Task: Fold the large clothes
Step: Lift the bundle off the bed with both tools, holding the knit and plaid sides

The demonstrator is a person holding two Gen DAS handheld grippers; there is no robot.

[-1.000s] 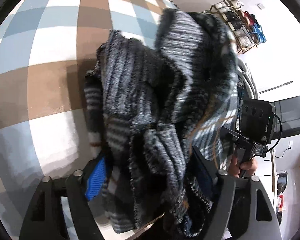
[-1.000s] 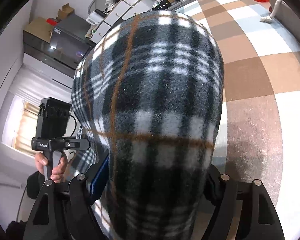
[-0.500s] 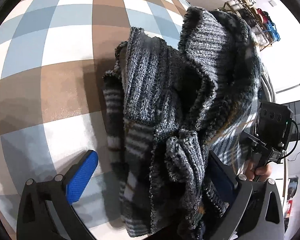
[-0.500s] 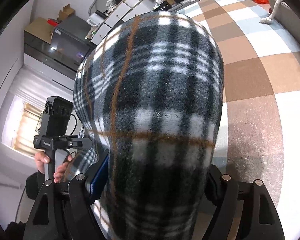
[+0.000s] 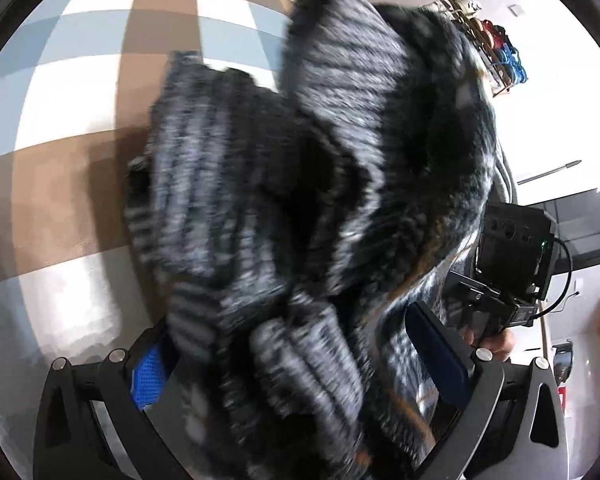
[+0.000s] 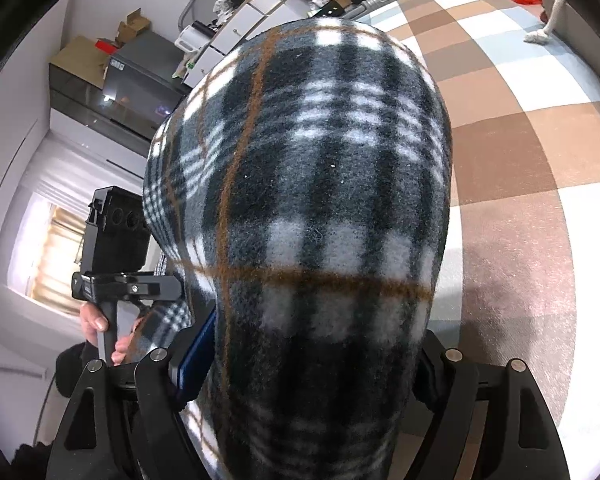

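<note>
A thick plaid garment (image 6: pixel 324 216), fleece-faced in black, white and grey with thin orange lines and lined with grey ribbed knit (image 5: pixel 300 184), is seen bunched up and held above a rug checked in brown, pale blue and white (image 5: pixel 60 168).

In the right wrist view, the right gripper (image 6: pixel 300 364) is seen clamped on the garment: a rounded bundle of the plaid fleece is wedged between both fingers, with one blue pad (image 6: pixel 198 344) pressed against its side. Beyond the bundle, the left gripper's black handle and camera block are gripped by a hand (image 6: pixel 100 328).

In the left wrist view, blurred by motion, the left gripper (image 5: pixel 300 360) is shown with its jaws spread wide, having just been opening; the knit folds hang between the fingers, and the blue pad (image 5: pixel 148 372) on the picture's left is seen largely uncovered beside the cloth. Whether the dark pad on the other side is pressed on the fabric cannot be told. A shoe rack (image 5: pixel 488 48) against a white wall is visible past the garment, and cluttered white shelving (image 6: pixel 260 4) is seen in the right wrist view.
</note>
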